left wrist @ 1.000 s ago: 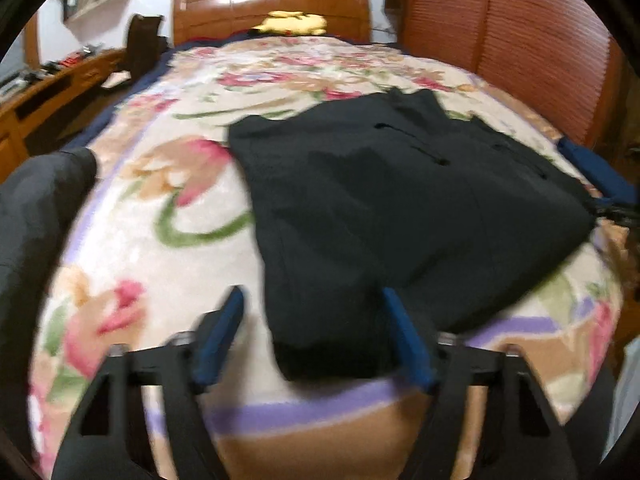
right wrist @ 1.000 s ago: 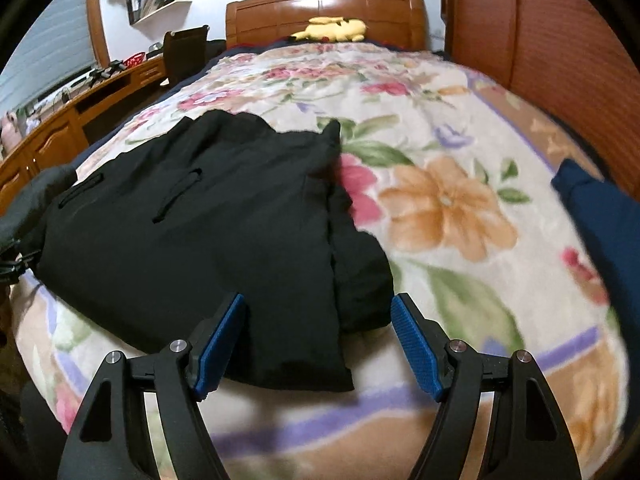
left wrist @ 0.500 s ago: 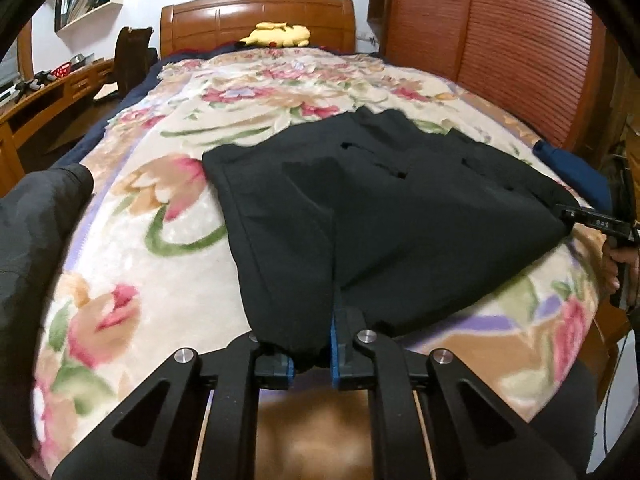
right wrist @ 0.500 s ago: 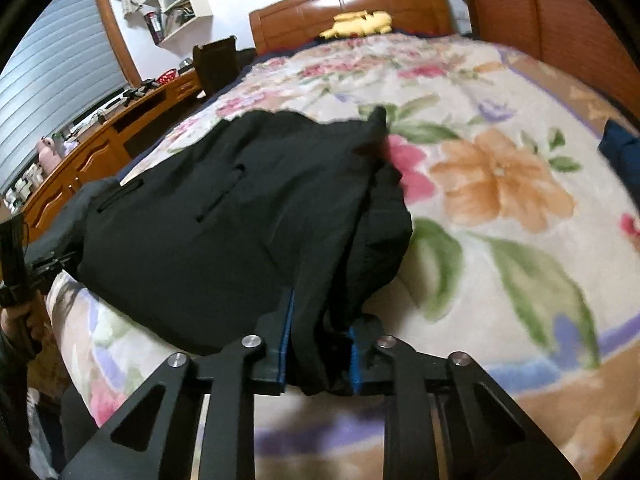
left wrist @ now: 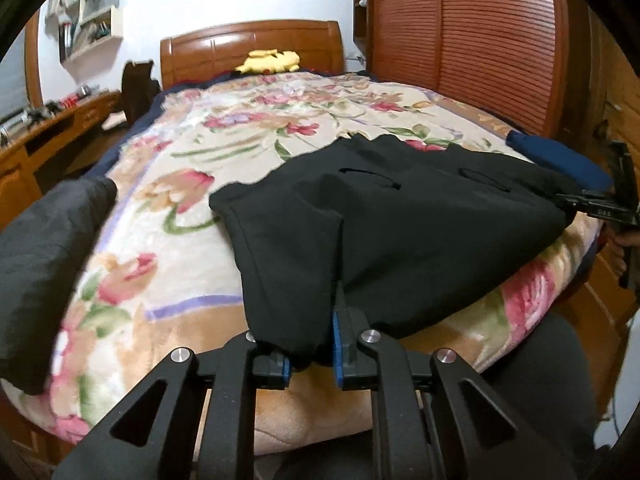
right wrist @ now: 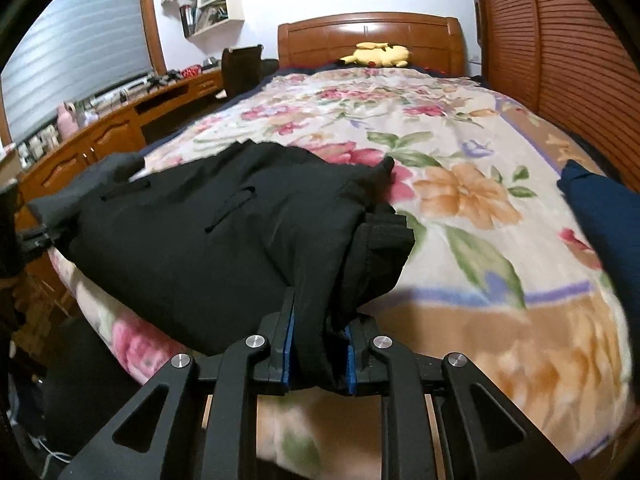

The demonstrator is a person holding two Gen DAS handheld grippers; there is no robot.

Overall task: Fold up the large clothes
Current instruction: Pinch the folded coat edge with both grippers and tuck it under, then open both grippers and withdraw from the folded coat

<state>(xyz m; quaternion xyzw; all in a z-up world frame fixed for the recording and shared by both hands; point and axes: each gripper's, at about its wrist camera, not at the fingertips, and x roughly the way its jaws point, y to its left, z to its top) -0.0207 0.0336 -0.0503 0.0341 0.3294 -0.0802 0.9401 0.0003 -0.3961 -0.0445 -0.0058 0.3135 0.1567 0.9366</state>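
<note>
A black garment (left wrist: 400, 232) lies spread across the near end of a floral bedspread (left wrist: 240, 136). My left gripper (left wrist: 310, 356) is shut on the garment's near left corner at the bed's edge. My right gripper (right wrist: 318, 354) is shut on the bunched right corner of the same garment (right wrist: 224, 240). The cloth is stretched between the two. The right gripper also shows at the far right of the left wrist view (left wrist: 600, 208), and the left gripper at the far left of the right wrist view (right wrist: 28, 236).
A dark grey garment (left wrist: 44, 248) hangs over the bed's left edge. A blue garment (right wrist: 604, 216) lies at the right edge. A yellow plush (right wrist: 376, 54) sits by the wooden headboard (right wrist: 368, 36). A desk (right wrist: 100, 136) runs along the left, slatted wooden doors (left wrist: 460, 28) on the right.
Both grippers were open a second ago, closed on the garment's near corners, and have now pulled back and down toward the bed's foot, drawing the cloth over the edge.
</note>
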